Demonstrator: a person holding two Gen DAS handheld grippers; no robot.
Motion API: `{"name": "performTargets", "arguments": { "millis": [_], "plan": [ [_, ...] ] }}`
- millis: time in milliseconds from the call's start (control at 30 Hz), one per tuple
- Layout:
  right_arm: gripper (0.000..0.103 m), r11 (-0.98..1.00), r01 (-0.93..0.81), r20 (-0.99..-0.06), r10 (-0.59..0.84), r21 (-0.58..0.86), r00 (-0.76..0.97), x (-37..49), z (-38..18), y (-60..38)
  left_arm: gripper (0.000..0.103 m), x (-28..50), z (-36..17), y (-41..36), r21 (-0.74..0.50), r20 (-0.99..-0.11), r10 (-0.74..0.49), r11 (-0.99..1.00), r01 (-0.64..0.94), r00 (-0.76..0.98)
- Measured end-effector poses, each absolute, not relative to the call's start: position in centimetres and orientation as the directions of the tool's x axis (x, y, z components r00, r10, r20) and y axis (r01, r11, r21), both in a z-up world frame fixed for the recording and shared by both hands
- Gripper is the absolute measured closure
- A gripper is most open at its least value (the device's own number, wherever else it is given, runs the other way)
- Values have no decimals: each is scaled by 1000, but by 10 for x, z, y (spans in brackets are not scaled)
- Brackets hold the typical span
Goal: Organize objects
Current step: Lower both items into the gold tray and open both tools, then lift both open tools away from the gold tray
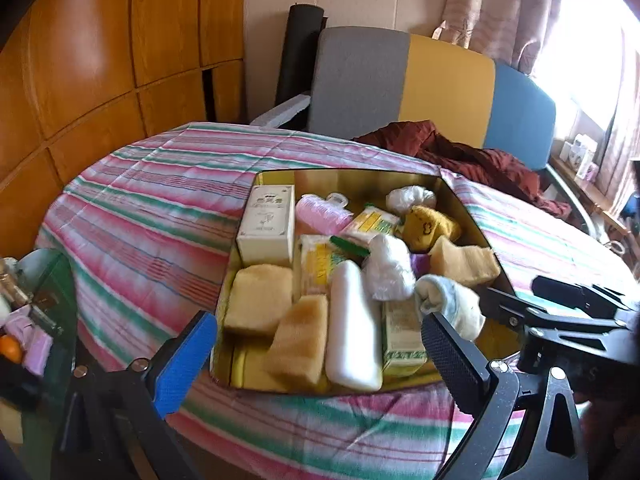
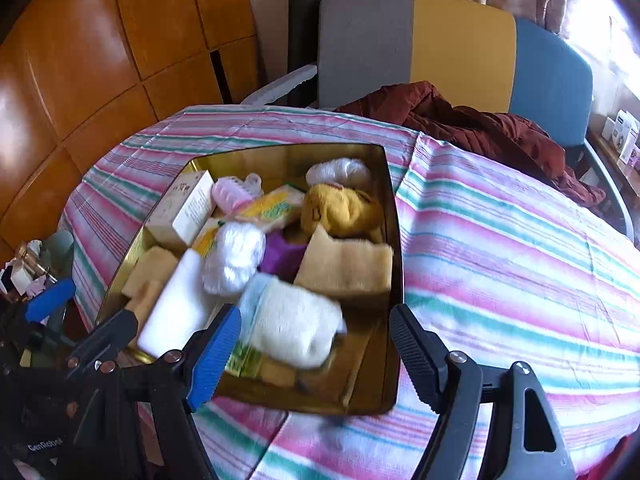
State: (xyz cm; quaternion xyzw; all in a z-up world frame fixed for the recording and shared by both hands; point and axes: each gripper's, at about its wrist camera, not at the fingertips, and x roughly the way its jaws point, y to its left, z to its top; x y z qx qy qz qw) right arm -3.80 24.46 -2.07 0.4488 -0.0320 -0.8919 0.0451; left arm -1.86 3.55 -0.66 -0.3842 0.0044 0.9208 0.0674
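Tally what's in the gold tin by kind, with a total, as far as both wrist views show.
Gold tin contents:
Tan sponges: 3
White plastic-wrapped bundles: 2
Yellow-green packets: 3
White carton: 1
White bottle: 1
Pink ridged item: 1
Yellow plush: 1
Rolled white-blue cloth: 1
Purple item, partly hidden: 1
Total: 14 visible

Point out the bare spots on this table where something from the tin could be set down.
The striped cloth lies bare right of the gold tin, up to the red jacket. Another bare stretch runs left of the tin toward the wood panels. The tin itself is packed; only its near right corner shows floor.
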Motion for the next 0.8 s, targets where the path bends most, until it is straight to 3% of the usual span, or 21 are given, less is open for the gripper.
{"name": "performTargets", "arguments": {
  "millis": [100,800],
  "plan": [
    [25,-994,35,-800,-101,100,-591,-28,-23,246,0,-12,-7,39,0,-706,77,-994,-109,-704],
    [25,-996,13,-807,-82,91,-585,-4,-32,251,0,0,-9,36,-27,-707,93,-994,-104,-701]
  ]
}}
